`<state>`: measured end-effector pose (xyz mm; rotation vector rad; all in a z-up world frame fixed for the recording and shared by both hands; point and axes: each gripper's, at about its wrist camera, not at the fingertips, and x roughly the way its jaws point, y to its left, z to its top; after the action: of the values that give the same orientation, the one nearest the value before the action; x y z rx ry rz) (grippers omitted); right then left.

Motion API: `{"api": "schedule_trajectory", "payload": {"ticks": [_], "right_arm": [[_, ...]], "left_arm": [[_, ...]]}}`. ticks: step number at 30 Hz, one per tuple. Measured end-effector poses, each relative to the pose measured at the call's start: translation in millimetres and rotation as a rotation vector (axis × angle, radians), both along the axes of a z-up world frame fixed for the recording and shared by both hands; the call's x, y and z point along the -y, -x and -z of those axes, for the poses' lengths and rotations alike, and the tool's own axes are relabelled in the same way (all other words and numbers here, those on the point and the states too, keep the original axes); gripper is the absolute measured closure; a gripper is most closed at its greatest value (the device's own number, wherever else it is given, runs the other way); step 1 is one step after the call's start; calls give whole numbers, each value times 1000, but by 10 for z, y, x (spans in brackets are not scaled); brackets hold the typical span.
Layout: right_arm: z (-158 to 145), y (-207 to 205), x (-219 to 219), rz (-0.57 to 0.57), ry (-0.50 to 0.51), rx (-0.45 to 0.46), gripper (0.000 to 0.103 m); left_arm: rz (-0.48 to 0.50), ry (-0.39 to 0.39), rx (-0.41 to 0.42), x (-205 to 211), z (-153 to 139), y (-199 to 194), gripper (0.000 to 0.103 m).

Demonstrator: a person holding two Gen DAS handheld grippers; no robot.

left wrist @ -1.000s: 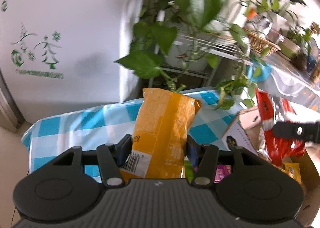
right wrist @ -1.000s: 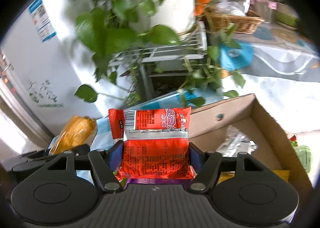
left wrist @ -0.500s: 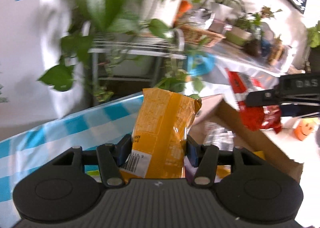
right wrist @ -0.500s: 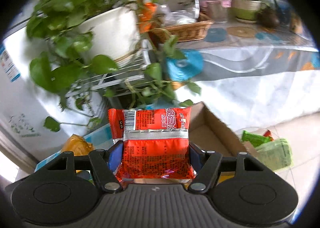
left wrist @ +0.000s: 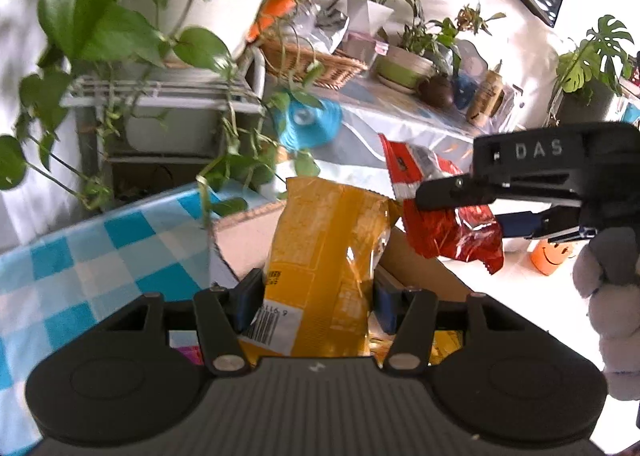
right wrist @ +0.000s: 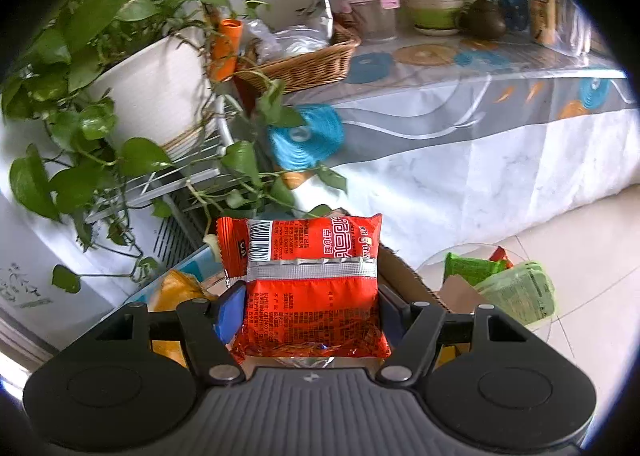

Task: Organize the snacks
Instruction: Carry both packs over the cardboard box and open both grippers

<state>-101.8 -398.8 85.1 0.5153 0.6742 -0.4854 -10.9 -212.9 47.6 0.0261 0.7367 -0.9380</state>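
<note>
Left wrist view: left gripper (left wrist: 318, 292) clamped on a yellow snack bag (left wrist: 328, 252), bag upright between the pads, barcode at its lower end. Cardboard box (left wrist: 244, 240) directly behind and below. At 2 o'clock, the right gripper (left wrist: 460, 207) grips a red snack packet (left wrist: 448, 228); a gloved hand (left wrist: 608, 288) at 3 o'clock. Right wrist view: right gripper (right wrist: 310, 312) clamped on the red snack packet (right wrist: 312, 296), upright, barcode at 11 o'clock. Yellow bag (right wrist: 176, 288) at 9 o'clock; box edge (right wrist: 412, 280) behind at 3 o'clock.
</note>
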Motion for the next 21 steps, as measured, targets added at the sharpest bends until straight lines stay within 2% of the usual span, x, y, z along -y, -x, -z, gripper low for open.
{"api": "schedule_trajectory", "payload": {"ticks": [6,7,9,10,17,21], "right_arm": [[13,21,65,50,-1,-11,29],[18,23,77,58,-3,-13,29],[34,27,99,78,-8,-22,26],[46,26,113,85,-15,-25,25],[21,28,93,76,-22,3,20],[19,14,73,57,-28,15,19]], "left_arm": [[-2,32,-51,149,85,-19,48],[-2,37,-48,166,91,-11,46],[1,50,-46,184,90,5,29],[-4,59,-45,182,79,16,26],[-26,80,-31,58,-95,-49,21],[-69,41,-24,-94,-198,-178,20]]}}
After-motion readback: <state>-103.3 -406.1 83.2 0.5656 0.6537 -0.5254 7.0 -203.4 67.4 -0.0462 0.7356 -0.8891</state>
